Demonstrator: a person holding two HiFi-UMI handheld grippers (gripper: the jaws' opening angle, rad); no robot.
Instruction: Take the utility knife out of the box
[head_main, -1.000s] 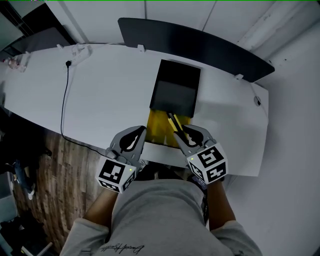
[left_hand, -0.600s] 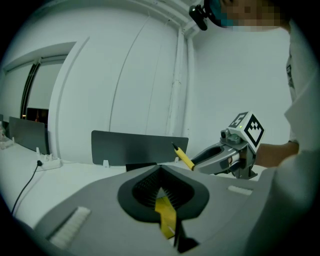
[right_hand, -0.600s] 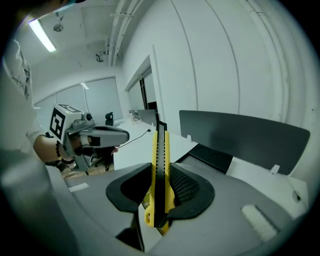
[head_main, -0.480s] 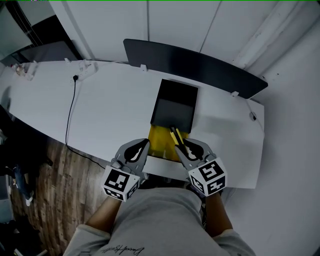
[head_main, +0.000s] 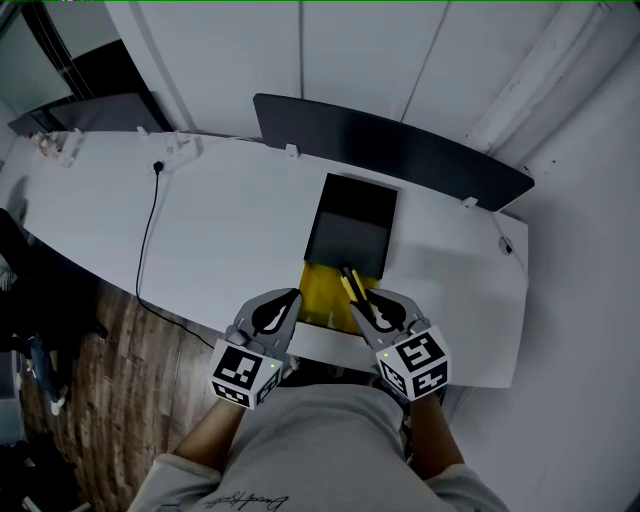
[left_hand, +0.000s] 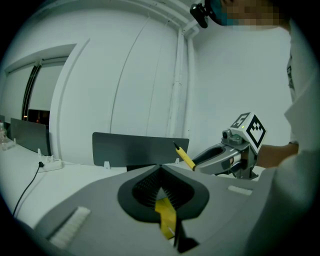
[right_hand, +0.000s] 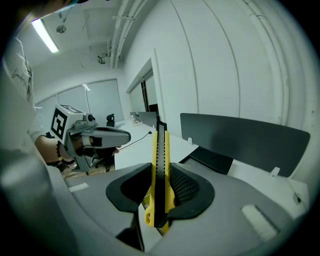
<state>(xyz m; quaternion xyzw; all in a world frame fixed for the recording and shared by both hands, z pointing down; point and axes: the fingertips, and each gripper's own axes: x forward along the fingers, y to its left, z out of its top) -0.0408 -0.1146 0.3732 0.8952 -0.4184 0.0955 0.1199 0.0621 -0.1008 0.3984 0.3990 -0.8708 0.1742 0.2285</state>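
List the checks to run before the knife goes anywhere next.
1. Grip: right hand-held gripper clamped on the utility knife: ok.
2. Support: left hand-held gripper shut on the yellow tray edge: ok.
3. Knife clear of the tray: cannot tell; the head view shows it over the tray.
4. Blade retracted: cannot tell.
5. Bare table right of the black sleeve for setting down: ok.

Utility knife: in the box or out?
Out. Right gripper grips the knife in the air above the yellow tray, which the left gripper holds.
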